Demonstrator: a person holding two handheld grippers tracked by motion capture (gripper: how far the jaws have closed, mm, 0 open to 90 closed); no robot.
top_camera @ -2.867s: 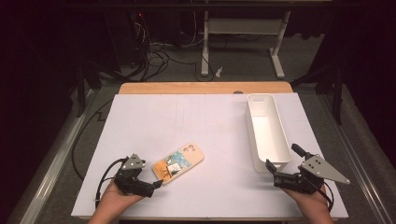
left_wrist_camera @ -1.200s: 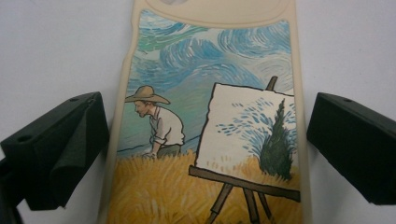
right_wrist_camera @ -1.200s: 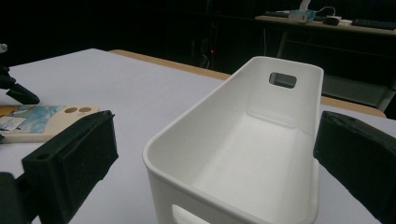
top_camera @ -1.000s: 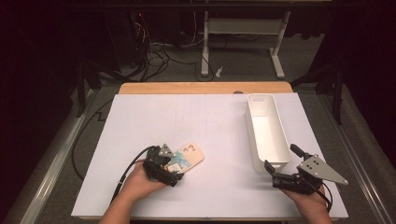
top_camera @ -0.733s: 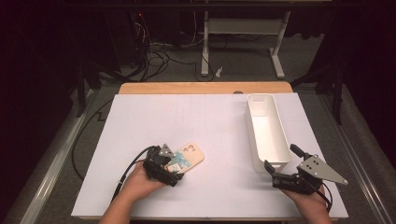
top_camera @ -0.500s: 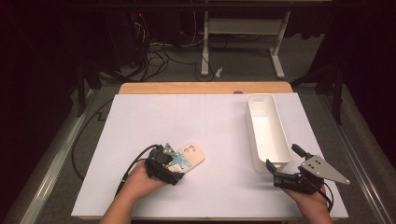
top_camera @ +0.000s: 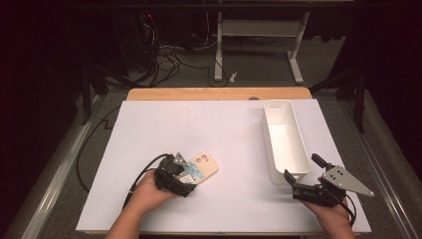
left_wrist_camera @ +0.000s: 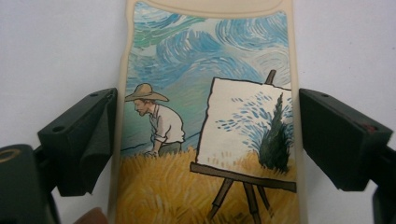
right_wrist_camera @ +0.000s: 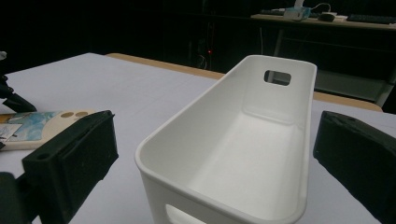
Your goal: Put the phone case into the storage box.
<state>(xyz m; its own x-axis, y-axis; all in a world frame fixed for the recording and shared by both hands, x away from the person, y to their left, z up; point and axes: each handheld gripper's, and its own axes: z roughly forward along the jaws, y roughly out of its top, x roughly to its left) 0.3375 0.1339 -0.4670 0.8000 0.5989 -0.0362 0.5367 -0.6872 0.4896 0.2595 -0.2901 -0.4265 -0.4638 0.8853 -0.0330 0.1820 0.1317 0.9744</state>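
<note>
Left gripper view: phone case lies flat on table, well left of white bin. Left gripper spread, jaws straddling case's long edges, one near-touching. You close evenly, keep centred. Right gripper spread, idle at bin's near end.

A white-covered worktop with a wooden far edge stands on grey carpet, cables and white desk legs behind in darkness.
</note>
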